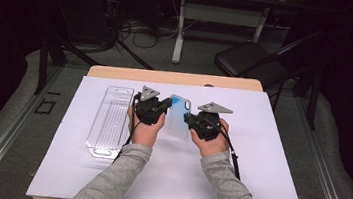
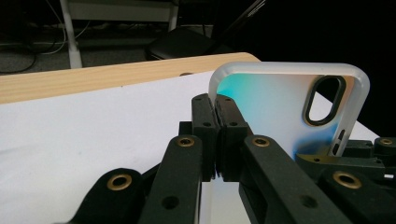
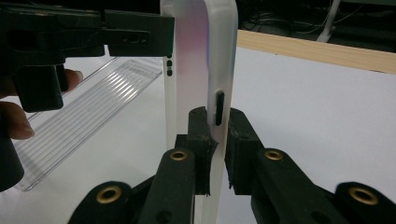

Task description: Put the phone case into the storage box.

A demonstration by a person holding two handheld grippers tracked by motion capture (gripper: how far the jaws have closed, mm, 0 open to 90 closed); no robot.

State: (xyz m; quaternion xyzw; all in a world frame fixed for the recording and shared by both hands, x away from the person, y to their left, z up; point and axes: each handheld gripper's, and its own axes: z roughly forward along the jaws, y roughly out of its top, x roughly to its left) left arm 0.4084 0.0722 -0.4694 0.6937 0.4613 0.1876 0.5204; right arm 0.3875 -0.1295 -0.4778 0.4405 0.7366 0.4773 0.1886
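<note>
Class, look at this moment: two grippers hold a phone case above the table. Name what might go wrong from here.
1. Both the left gripper and the right gripper pinch the phone case only at its thin side walls, so it might slip or twist out.
2. If the hands pull apart or turn unevenly, the flexible rim could bend or warp.
3. The clear plastic tray lies close beside the left hand; a sideways move may knock it.

Grey sleeves (image 1: 120,173), black brass-riveted jaws
</note>
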